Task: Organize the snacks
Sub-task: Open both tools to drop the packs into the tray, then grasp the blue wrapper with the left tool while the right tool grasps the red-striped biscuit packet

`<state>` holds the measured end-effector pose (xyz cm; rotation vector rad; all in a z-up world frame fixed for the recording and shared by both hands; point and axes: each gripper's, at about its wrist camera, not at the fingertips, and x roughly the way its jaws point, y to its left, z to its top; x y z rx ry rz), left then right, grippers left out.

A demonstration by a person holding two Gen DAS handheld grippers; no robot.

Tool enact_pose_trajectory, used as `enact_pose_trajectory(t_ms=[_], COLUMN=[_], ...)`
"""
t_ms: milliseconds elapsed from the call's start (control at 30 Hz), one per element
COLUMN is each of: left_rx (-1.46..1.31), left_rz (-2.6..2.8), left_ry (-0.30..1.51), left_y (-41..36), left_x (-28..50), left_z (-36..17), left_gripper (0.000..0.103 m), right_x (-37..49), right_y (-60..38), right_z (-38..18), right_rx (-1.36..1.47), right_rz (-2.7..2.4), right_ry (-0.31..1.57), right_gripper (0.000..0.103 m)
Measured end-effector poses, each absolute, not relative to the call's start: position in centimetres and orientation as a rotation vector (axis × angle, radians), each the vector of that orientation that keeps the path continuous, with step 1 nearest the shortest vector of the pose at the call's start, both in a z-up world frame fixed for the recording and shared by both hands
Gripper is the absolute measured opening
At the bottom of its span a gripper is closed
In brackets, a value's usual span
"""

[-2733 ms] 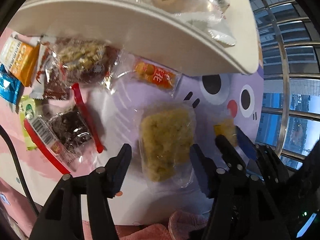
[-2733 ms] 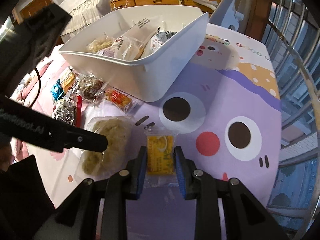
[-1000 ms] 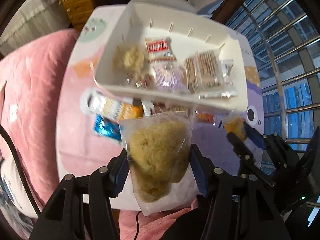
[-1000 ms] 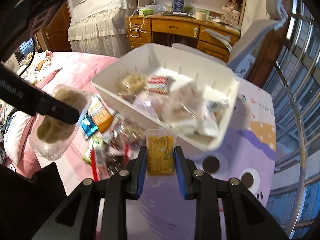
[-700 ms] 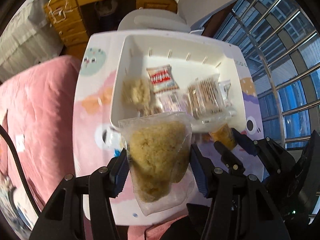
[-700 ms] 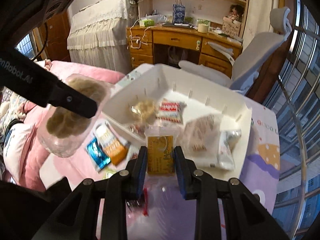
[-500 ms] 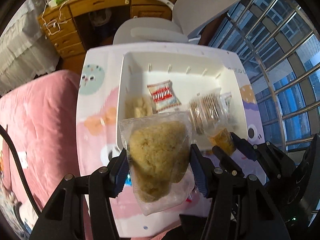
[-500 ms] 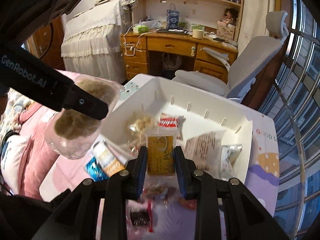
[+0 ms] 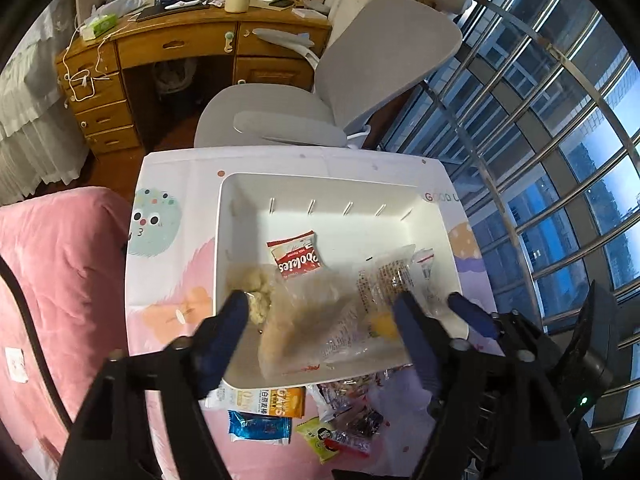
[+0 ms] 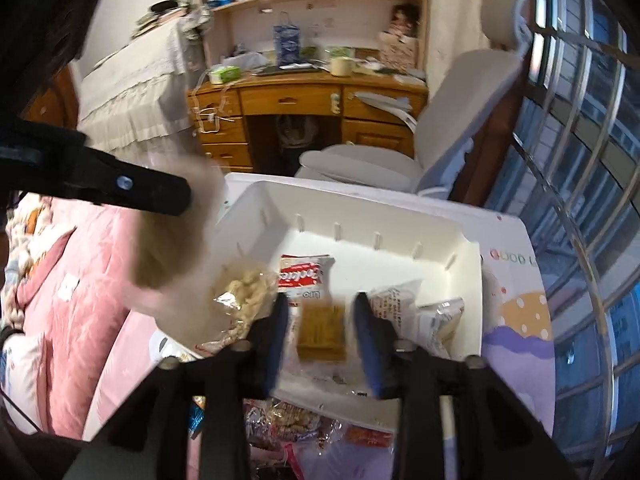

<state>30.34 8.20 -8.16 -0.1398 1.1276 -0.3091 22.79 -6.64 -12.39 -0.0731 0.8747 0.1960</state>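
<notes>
grey office chair [image 9: 372, 68] | wooden desk [image 9: 160, 40] (cluttered) | pink bedding [image 9: 52, 280]

Open room: the far half of the white bin [image 9: 436, 216], ahead of my left gripper [image 9: 320, 324], bare floor up to the slotted back wall.
Obstacles below both grippers: red-and-white packet [image 9: 295, 257], clear printed wrapper [image 9: 390, 276], pale crumbly bag [image 10: 244, 288], all on the bin's near half.
My right gripper [image 10: 318, 322], jaws opening, has a blurred yellow packet [image 10: 321, 334] loose between them.
Toward me, past the near rim: loose snacks [image 9: 260, 400] crowd the surface [image 9: 168, 264].
Beyond the bin: grey chair [image 9: 360, 60].
Left: pink bed [image 9: 60, 280].
</notes>
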Motion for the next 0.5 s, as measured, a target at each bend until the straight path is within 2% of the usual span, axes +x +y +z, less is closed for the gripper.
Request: enact_pose_trajectory(t_ms=[500], left_rx=[-0.145], left_rz=[-0.347], left_ry=[1.165], left_y=[12.3], left_x=[25.5], left_z=[-10.0], left_gripper=[0.076], right_x=[18.4], right_y=[-6.4], right_z=[-13.1], right_rx=[0.041], right_rz=[0.077], right_ry=[0.925], right_gripper=[0.056])
